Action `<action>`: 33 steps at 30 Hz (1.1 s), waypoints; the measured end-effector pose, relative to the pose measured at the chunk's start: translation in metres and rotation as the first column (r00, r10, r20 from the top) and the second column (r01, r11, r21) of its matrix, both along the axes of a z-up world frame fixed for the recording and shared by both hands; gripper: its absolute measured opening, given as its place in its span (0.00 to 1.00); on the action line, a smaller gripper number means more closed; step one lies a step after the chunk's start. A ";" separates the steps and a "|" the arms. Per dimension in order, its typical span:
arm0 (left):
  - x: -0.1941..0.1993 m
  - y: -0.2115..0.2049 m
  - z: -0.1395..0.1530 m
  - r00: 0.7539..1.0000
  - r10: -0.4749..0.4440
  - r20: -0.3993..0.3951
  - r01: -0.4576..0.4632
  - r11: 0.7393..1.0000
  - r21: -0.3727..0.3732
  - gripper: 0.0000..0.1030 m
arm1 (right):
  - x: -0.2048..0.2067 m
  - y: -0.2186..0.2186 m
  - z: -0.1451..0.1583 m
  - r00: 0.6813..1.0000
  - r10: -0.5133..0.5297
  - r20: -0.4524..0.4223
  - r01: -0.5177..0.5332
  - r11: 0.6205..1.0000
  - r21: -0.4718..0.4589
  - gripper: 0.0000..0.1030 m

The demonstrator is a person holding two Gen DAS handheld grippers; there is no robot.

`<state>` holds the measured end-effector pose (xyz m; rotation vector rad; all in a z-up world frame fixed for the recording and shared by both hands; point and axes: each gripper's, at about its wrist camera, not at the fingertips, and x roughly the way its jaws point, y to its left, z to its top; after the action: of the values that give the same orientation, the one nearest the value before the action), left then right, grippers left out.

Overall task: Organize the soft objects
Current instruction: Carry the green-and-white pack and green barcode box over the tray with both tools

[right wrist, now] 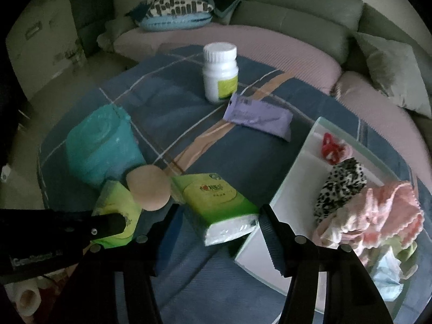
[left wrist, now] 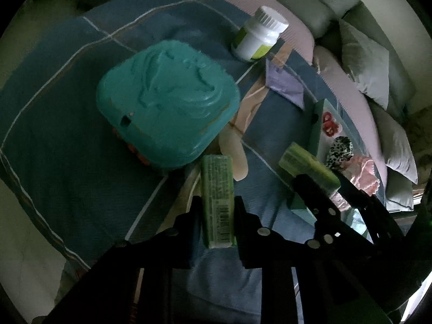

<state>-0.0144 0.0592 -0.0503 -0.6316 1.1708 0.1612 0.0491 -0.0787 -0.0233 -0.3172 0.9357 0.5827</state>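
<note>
**Two tissue packs in hand beside the tray**

I see the blue checked cloth (right wrist: 189, 102) covering the whole work surface, with a sofa (right wrist: 297, 13) curving round the far side. On the right lies the white tray (right wrist: 286, 202), already holding a pink frilled cloth (right wrist: 388, 210), a leopard-print scrunchie (right wrist: 343, 183) and a red hair tie (right wrist: 330, 148). On the left sits the teal plastic box (left wrist: 167, 102), lid on. Far centre stands a white pill bottle (right wrist: 220, 73), with a purple sachet (right wrist: 259, 118) just near of it. A round beige puff (right wrist: 149, 189) rests between the two packs.

My left gripper (left wrist: 216, 216) is clamped on a green tissue pack (left wrist: 217, 199), its fingers pressing the long sides near the barcode end. My right gripper (right wrist: 216, 224) straddles a second green tissue pack (right wrist: 218, 205) just left of the tray's near corner; its jaws stand wide, one tip close to each side of the pack, and I cannot tell whether they touch it.

I judge these packs light and squashy under a slick film wrapper, so they give under pressure and may slide. I would take hold across the narrow width at mid-length, squeezing only enough to dent the wrapper, since an end grip would let the pack droop and pivot.
</note>
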 end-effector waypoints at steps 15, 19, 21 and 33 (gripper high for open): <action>-0.017 -0.006 0.078 0.982 -0.029 0.188 0.018 0.998 0.058 0.22 | -0.007 -0.046 0.061 0.981 -0.126 0.145 0.101 0.981 0.164 0.59; -0.009 -0.015 0.091 0.974 -0.054 0.221 0.038 0.997 0.072 0.22 | -0.008 -0.071 0.080 0.962 -0.196 0.188 0.157 0.966 0.206 0.59; -0.001 -0.025 0.098 0.969 -0.074 0.236 0.057 0.995 0.077 0.22 | -0.007 -0.086 0.087 0.947 -0.243 0.209 0.196 0.955 0.221 0.59; 0.044 -0.100 0.112 0.932 -0.231 0.279 0.213 0.973 0.094 0.22 | -0.007 -0.180 0.117 0.800 -0.528 0.285 0.457 0.844 0.281 0.59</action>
<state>0.0292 -0.0403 0.0620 -0.4458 0.9411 -0.0855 0.0421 -0.2586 0.0932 0.0166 0.5664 0.1173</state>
